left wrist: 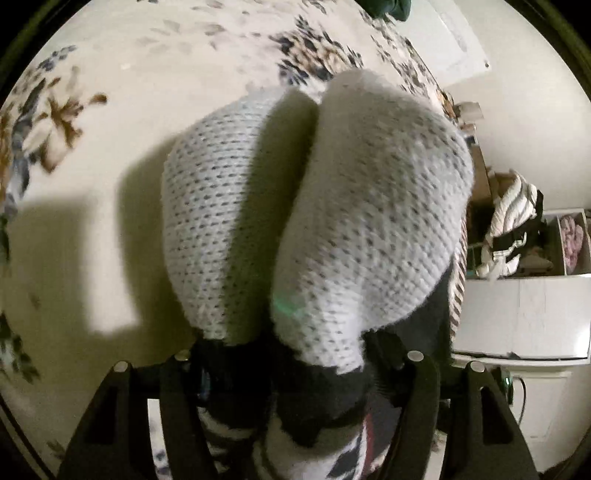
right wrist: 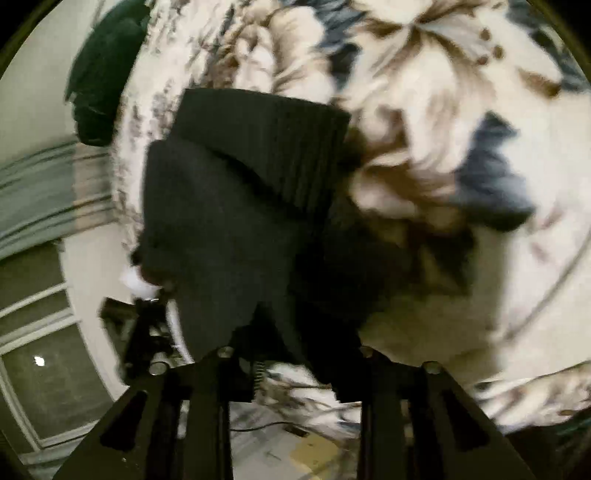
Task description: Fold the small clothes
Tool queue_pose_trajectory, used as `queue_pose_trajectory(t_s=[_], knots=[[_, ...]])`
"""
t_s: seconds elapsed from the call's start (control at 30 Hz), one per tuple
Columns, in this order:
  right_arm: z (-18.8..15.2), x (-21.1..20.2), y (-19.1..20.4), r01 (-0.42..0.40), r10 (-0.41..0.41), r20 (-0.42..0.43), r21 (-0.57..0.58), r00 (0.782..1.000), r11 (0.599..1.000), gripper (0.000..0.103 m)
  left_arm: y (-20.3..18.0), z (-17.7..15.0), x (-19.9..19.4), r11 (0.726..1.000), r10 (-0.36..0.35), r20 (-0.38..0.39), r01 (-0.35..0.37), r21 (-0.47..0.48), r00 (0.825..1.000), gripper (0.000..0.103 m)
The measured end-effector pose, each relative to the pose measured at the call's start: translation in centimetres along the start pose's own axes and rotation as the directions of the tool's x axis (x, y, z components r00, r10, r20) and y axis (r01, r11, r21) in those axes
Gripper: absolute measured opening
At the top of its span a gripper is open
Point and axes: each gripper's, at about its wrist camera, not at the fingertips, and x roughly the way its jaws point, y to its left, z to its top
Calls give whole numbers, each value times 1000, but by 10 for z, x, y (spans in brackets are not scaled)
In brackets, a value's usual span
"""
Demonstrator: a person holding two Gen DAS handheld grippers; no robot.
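Note:
In the left wrist view my left gripper point(left wrist: 295, 373) is shut on a knitted sock point(left wrist: 325, 206), white with small dark flecks and a black band near the jaws. The sock hangs doubled over, in two lobes, above the floral bedspread point(left wrist: 110, 155). In the right wrist view my right gripper point(right wrist: 295, 354) is shut on the black ribbed end of a sock point(right wrist: 243, 199), which is folded over itself and held just above the floral bedspread point(right wrist: 498, 229). The fingertips of both grippers are hidden by the fabric.
A dark green cloth lies at the far bed edge point(left wrist: 388, 9) and shows in the right wrist view point(right wrist: 107, 70). White shelving with clothes and boxes point(left wrist: 517, 236) stands to the right of the bed. A window point(right wrist: 40, 354) and striped fabric point(right wrist: 40, 192) are at the left.

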Motion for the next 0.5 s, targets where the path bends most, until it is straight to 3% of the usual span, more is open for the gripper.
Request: queue_pose_trajectory(t_s=[0.07, 0.13, 0.2, 0.27, 0.37, 0.5], knots=[[8, -24, 14, 92, -90, 25, -93, 996, 991, 50, -1, -8, -16, 1000, 7, 26, -6, -19, 1000, 65], [11, -53, 31, 158, -141, 97, -195, 985, 968, 57, -13, -31, -35, 998, 33, 84, -29, -50, 996, 65], [17, -71, 55, 188, -155, 133, -288, 979, 939, 67, -13, -57, -56, 995, 48, 144, -35, -92, 988, 65], [25, -79, 86, 204, -153, 156, -394, 976, 896, 69, -7, -75, -68, 991, 40, 216, -11, -134, 976, 65], [49, -64, 126, 187, -134, 139, -511, 981, 839, 69, -26, -63, -64, 987, 51, 293, -4, -159, 955, 65], [85, 0, 174, 184, -157, 99, -612, 983, 769, 69, -29, -36, -46, 985, 40, 302, 14, -174, 952, 65]])
